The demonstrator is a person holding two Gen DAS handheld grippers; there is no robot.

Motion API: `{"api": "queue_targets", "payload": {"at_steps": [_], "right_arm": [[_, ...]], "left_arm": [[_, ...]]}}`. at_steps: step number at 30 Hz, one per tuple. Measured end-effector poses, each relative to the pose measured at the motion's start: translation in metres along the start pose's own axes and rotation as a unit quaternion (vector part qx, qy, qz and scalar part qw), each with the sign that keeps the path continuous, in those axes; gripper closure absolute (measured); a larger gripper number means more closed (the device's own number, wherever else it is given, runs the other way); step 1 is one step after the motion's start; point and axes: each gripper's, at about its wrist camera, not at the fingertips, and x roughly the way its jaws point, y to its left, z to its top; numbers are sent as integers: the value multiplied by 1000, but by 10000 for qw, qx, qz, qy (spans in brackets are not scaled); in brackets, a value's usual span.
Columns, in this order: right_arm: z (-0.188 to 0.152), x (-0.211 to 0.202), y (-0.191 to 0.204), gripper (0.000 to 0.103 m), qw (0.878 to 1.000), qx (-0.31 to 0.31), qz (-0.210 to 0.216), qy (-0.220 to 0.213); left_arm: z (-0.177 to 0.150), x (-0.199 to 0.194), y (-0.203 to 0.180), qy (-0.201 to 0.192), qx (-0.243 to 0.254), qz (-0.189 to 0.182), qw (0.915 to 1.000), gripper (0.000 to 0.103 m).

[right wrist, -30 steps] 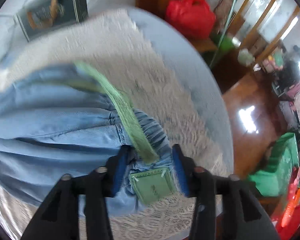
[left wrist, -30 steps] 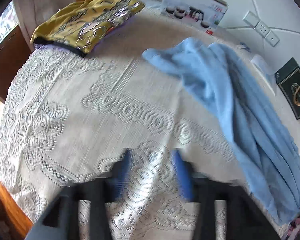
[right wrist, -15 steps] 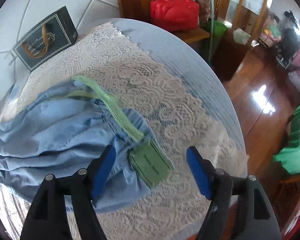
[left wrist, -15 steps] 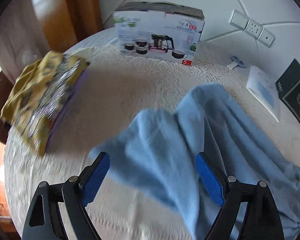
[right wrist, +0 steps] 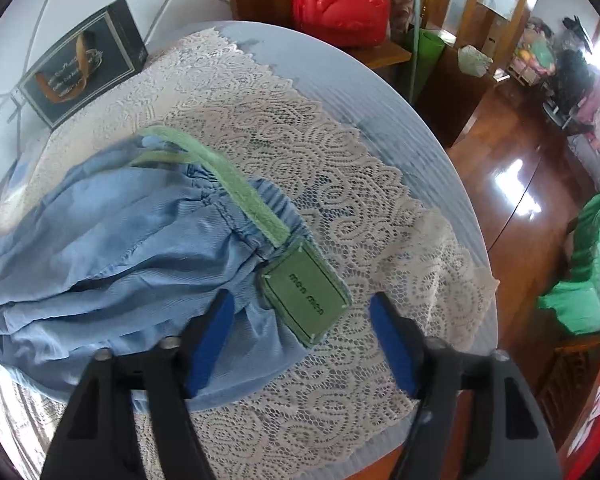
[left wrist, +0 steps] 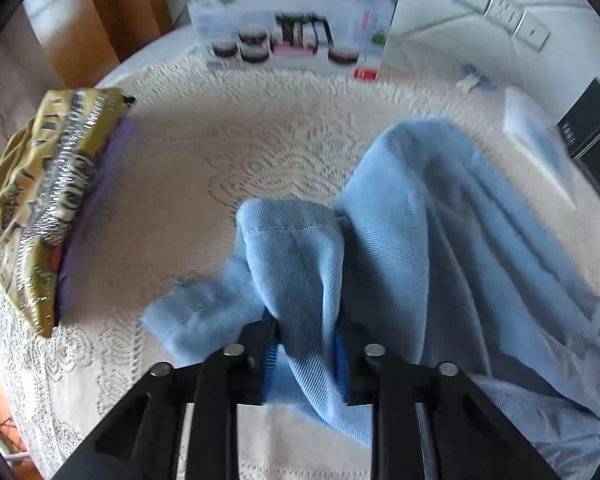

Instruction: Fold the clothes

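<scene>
My left gripper [left wrist: 305, 354] was closing on a bunched leg hem of the blue trousers [left wrist: 440, 240], cloth already pinched between its pads. The right gripper [right wrist: 300, 338] was closing too, jaws apart around the green label [right wrist: 306, 294] at the waistband, not yet pressing. The trousers lay rumpled along the near side of the lace tablecloth [right wrist: 340, 152]. To fold them cleanly I figured I'd need a grip on the waistband seam itself rather than just the label, then lift both ends together so the legs hung straight. Left of the trousers sat a folded yellow patterned garment [left wrist: 48, 200]; beyond them, a tea set box [left wrist: 292, 28] against the tiled wall. Past the waistband end, a red bag [right wrist: 340, 12].
</scene>
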Motion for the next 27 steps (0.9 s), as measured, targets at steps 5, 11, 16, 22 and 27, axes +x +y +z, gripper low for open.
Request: {"api": "queue_targets", "payload": {"at_steps": [5, 11, 16, 22, 27], "right_arm": [[2, 15, 0, 46, 9999, 93, 29, 89], [-7, 41, -4, 46, 9992, 123, 89, 376], [-9, 47, -11, 46, 9986, 183, 198, 461], [-3, 26, -24, 30, 9982, 332, 469, 176], [-4, 20, -40, 23, 9954, 587, 739, 147]], "left_arm": [[-36, -73, 40, -722, -389, -248, 9963, 86], [-128, -131, 128, -980, -1124, -209, 9886, 86], [-194, -102, 180, -240, -1612, 210, 9864, 84], [-199, -98, 181, -470, -1632, 62, 9854, 20], [-172, -72, 161, -419, -1338, -28, 9901, 20]]}}
